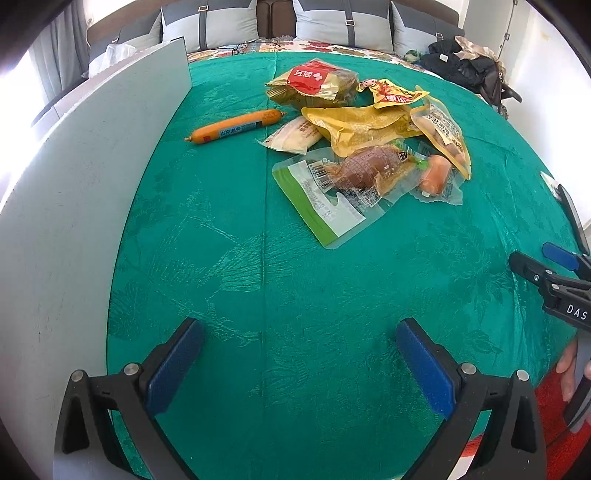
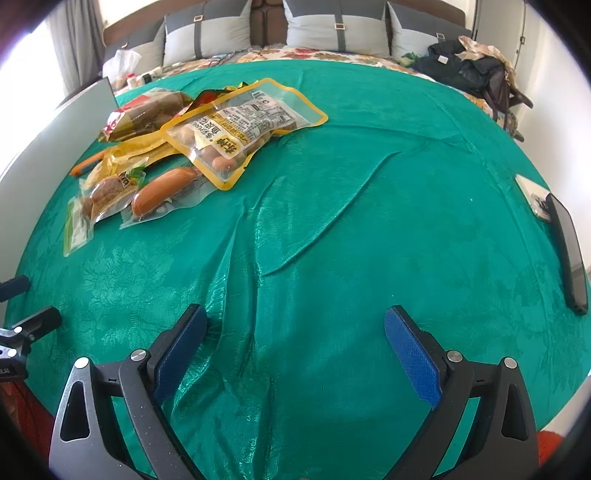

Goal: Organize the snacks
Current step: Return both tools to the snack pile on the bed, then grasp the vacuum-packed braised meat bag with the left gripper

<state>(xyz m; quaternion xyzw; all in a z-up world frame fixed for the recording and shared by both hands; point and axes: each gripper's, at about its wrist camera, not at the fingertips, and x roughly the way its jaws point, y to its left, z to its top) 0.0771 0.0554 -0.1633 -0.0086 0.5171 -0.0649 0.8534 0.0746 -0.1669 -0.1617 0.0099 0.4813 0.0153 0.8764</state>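
Note:
A pile of snack packets lies on the green tablecloth (image 1: pixel 258 277). In the left wrist view I see an orange sausage stick (image 1: pixel 236 126), a red-and-gold bag (image 1: pixel 314 83), a yellow packet (image 1: pixel 358 127), a clear pack with a brown snack (image 1: pixel 354 177) and a peanut pouch (image 1: pixel 445 134). In the right wrist view the peanut pouch (image 2: pixel 240 129) lies on top, with a sausage pack (image 2: pixel 162 192) beside it. My left gripper (image 1: pixel 299 362) is open and empty, short of the pile. My right gripper (image 2: pixel 295 350) is open and empty, to the right of the pile.
A white box wall (image 1: pixel 74 184) stands along the left of the table. A dark phone (image 2: pixel 567 251) and a small white item (image 2: pixel 532 195) lie at the right edge. Cushions (image 2: pixel 332 26) and dark clothes (image 2: pixel 465 66) lie beyond. The cloth has wrinkles (image 2: pixel 314 229).

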